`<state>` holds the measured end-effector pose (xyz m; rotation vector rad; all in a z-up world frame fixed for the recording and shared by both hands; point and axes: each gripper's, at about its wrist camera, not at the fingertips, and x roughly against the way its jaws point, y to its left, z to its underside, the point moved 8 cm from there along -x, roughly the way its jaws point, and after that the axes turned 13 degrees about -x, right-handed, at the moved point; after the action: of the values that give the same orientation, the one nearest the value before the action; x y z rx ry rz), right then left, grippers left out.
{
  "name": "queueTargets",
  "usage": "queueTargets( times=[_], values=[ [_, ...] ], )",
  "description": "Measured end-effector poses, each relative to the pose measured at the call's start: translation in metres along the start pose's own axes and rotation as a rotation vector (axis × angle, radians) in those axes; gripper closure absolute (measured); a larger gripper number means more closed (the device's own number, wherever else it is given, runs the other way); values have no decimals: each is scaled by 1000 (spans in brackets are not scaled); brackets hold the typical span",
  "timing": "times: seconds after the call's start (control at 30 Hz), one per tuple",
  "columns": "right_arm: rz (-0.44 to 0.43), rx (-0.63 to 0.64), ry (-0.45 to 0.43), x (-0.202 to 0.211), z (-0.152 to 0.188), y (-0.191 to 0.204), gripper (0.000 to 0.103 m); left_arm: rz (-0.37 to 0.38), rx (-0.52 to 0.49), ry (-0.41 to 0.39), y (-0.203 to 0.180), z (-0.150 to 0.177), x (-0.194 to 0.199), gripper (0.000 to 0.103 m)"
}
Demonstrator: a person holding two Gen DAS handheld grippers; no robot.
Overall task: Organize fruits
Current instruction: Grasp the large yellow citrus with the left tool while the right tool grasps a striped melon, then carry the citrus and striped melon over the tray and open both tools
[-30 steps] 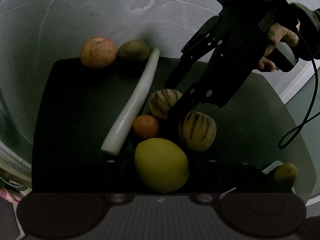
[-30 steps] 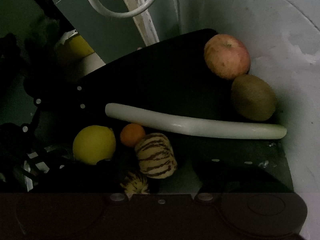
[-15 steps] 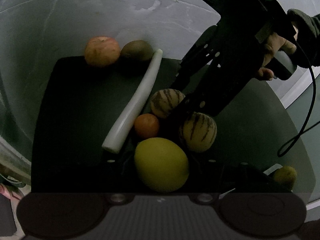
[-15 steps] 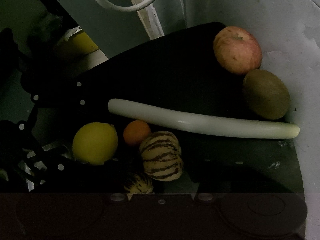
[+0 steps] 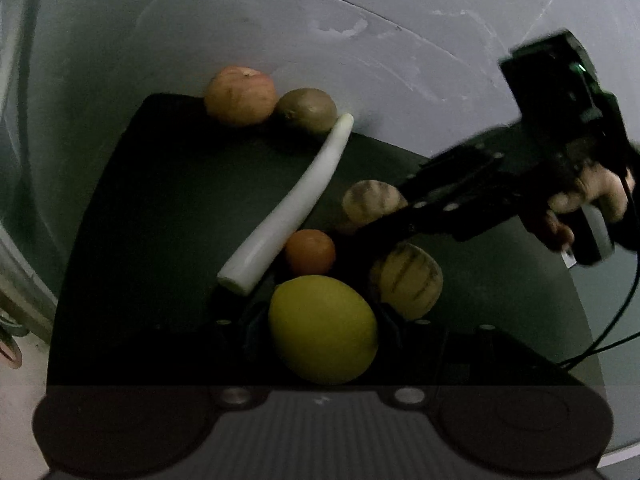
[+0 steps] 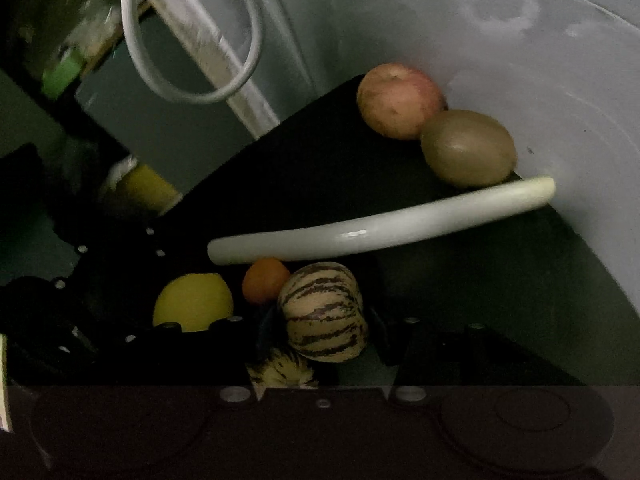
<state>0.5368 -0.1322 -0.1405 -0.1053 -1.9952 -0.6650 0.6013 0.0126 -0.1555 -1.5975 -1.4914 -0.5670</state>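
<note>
On a dark mat (image 5: 168, 200) lie an apple (image 5: 240, 95), a kiwi (image 5: 307, 109), a long white stalk (image 5: 292, 208), a small orange (image 5: 310, 251), a yellow lemon (image 5: 323, 328) and two striped melons (image 5: 372, 202) (image 5: 406, 280). My left gripper (image 5: 320, 320) stands open around the lemon, which sits between its dark fingers. My right gripper (image 6: 320, 332) is open around the striped melon (image 6: 323, 311); the second melon (image 6: 280, 368) lies just below it. In the left wrist view the right gripper (image 5: 360, 232) reaches in from the right, its tips between the two melons.
A pale curved wall (image 5: 360, 20) rises behind the mat, touching the apple, kiwi and stalk tip. A white cable loop (image 6: 192, 40) and a pale bar (image 6: 208, 44) hang at the right wrist view's upper left. A yellow roll (image 6: 140, 192) lies beyond the mat's left edge.
The right gripper has swung down and flatter, its body moving right in the left wrist view, and closed in on the striped melon. The left gripper has pulled back slightly; lemon stays between its fingers.
</note>
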Motion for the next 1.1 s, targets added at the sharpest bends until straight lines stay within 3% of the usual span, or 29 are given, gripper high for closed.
queueTargets(
  times=[0.33,0.6,0.83,1.1],
  values=[
    [-5,-96,-135,34,21,11,53,58,29,-56,-9,-9,20,41],
    [2,-152,-227,79,52,28,53,104,-10,-94,-31,-15,46,41],
    [20,-212,-269,121,113,49,53,146,-54,-90,-52,1,69,41],
    [53,-293,-232,131,190,66,53,166,-60,-31,-58,40,84,41]
  ],
)
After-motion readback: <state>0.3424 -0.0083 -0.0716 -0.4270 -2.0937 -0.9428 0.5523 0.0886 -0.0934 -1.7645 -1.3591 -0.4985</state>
